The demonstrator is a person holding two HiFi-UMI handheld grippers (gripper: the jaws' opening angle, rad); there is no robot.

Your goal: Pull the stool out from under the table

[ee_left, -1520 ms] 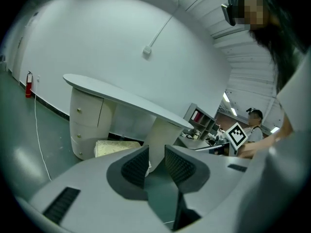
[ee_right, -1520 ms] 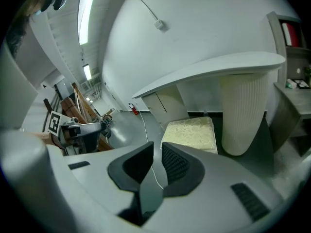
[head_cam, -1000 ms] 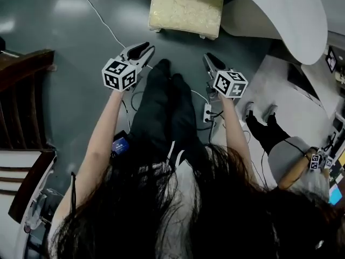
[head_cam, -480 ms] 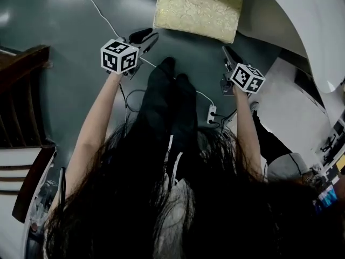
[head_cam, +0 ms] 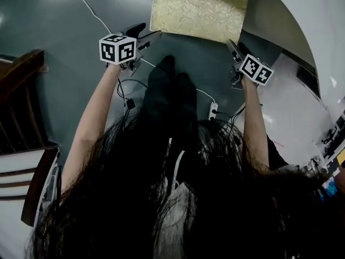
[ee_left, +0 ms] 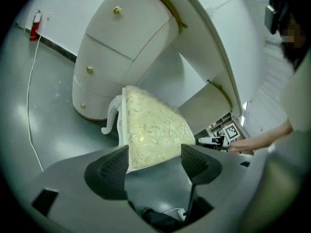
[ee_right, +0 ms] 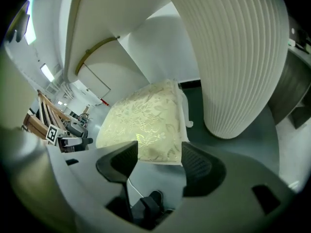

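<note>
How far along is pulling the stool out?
Done: both grippers are at near corners of the stool. In hand: left gripper and right gripper have just been opening their jaws, cushion edge just ahead, nothing gripped. Left: clamp and pull; its far end sits under the table.

The stool (head_cam: 198,9) seat is cream-gold brocade cloth with a slight sheen, and its legs look like glossy white paint. The floor (head_cam: 59,31) is smooth shiny grey. The table (head_cam: 318,20) is smooth white with a ribbed pedestal (ee_right: 243,57). The chair (head_cam: 21,85) is dark varnished wood.
</note>
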